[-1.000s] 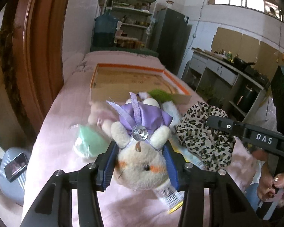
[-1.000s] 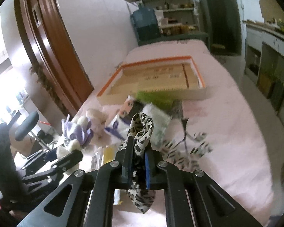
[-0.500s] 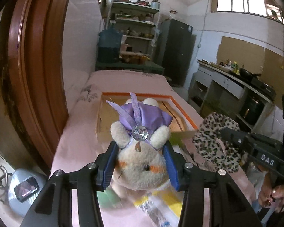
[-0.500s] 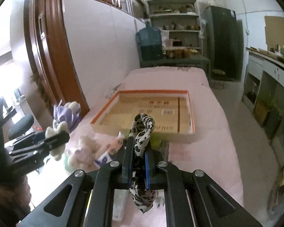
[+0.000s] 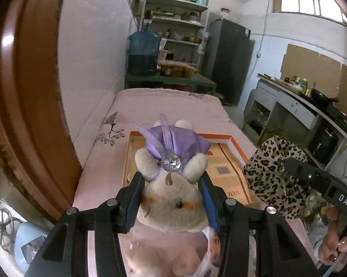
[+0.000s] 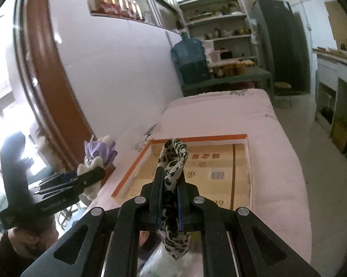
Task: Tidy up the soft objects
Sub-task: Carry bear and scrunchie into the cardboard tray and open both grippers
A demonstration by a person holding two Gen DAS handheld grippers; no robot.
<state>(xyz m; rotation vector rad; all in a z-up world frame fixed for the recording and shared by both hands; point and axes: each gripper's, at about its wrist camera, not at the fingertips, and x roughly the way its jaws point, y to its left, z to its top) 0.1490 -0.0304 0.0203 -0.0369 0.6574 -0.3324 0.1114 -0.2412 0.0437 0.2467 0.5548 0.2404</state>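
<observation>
Transport step in hand: both grippers carry a soft item above the pink-covered bed (image 6: 277, 161), toward the open cardboard box (image 6: 219, 173) with the orange rim that lies on it.

Left gripper (image 5: 171, 198): fingers (image 5: 133, 198) part-closed, pressed into the sides of the plush bunny's (image 5: 173, 196) head. Bunny in purple dress with a gem at the neck, held clear of the bed, in front of the near-left part of the box as seen from the left wrist.

Right gripper (image 6: 168, 198): fingers nearly together, pinching the leopard-print cloth (image 6: 173, 159). Cloth sticks up in a loop beyond the fingertips and hangs below them; it sits in line with the near edge of the box.

Box interior looks bare in both views; nothing yet placed, by this judgement.

Next move, as judged: bring each item over the box floor, lower it inside the rim, then open the fingers. The two grippers are near each other, so drop points should be kept apart. Cloth may cling to the pads on release; bunny should spring back once freed.

Near end of the bed is mostly hidden under the grippers; blurred items show there.
</observation>
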